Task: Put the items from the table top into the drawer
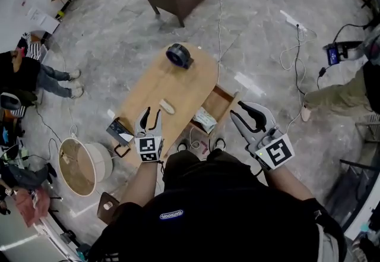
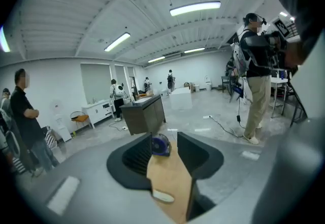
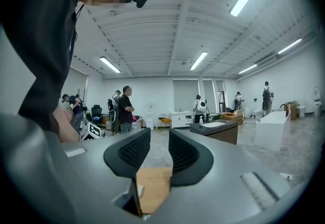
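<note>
Left gripper (image 1: 152, 113) and right gripper (image 1: 239, 111) hang, jaws released, near table (image 1: 178, 85) bearing fan (image 1: 179, 55), white bar (image 1: 167, 106).

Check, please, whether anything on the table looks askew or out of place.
The dark box sits skewed at the table's near left corner and seems to overhang the edge; nothing else stands out.

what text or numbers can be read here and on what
Nothing legible.
On the person's black shirt, oval logo: too blurred.
On the left hand-held gripper and right hand-held gripper: square markers, no letters.
In the drawer, white packet: print too small.
</note>
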### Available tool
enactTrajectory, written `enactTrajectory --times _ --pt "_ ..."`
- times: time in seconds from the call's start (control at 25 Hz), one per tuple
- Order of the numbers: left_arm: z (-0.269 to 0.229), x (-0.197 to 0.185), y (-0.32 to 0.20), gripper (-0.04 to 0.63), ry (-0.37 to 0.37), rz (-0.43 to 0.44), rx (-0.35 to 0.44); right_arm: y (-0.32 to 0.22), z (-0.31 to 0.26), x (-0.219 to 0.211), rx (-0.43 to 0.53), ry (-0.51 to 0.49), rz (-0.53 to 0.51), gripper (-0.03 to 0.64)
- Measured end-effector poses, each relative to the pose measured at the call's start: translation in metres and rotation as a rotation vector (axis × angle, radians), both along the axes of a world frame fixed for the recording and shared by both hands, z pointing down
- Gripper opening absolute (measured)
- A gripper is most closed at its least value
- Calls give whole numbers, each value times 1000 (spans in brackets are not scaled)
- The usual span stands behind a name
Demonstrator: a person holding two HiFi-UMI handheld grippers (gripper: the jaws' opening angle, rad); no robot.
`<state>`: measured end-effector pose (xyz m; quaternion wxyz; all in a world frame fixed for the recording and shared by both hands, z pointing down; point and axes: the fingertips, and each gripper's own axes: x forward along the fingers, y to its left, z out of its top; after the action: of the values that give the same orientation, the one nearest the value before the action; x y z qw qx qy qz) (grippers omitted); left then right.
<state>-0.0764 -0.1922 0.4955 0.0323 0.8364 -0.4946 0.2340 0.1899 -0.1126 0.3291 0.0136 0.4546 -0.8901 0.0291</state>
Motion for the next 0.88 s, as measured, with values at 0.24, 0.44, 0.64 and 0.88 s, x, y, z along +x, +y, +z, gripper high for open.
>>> enactTrajectory --times 0.24,0.44,0.64,0.88 --pt "85 -28 -12 164 23 -127 -174 -10 13 -5 -35 18 -3 147" --pt "154 -44 -21 176 78 -263 -295 -16 33 -14 -97 50 16 147" --pt "221 -59 -33 184 115 -375 -420 -23 50 -32 -124 46 64 147" --pt "303 -69 -48 193 156 -458 -565 -21 90 -47 -179 44 118 149"
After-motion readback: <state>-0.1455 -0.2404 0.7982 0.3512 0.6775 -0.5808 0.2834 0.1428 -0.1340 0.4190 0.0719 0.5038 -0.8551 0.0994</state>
